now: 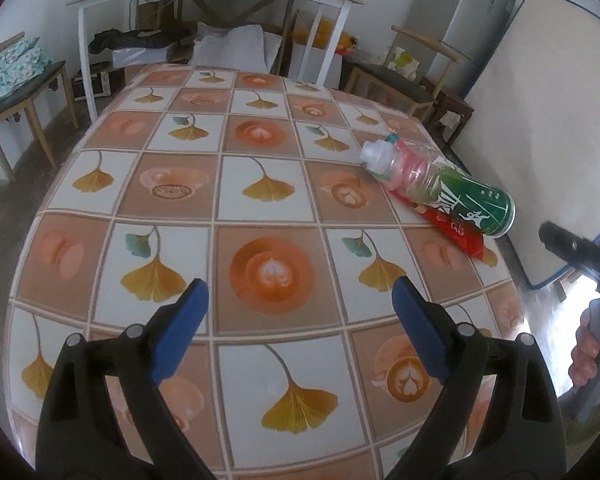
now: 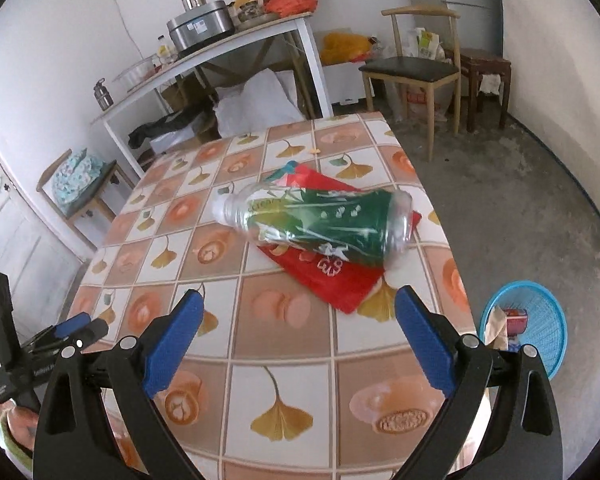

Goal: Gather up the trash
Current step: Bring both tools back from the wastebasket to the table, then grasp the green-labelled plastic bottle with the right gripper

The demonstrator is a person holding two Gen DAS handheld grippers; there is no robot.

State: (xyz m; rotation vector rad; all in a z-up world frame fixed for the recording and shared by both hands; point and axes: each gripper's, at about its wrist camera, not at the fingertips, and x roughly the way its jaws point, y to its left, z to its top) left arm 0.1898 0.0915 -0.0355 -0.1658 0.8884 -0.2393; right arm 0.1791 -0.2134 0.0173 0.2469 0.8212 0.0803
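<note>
Both hand-held grippers, left [image 1: 300, 312] and right [image 2: 299, 318], gape empty over tabletop [image 2: 284, 364]. Bottle [image 2: 320, 224] lies on its side atop red wrapper [image 2: 332, 280], 12 o'clock of right gripper. Blue basket [image 2: 540, 320] on floor, 3 o'clock.

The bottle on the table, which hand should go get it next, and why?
Probably the right gripper should ease forward to the plastic bottle. Its fingers are open and empty, and the bottle lies on its side on a red wrapper just ahead of it. The blue basket on the floor at the right already holds some trash, so it looks like the drop spot.
</note>
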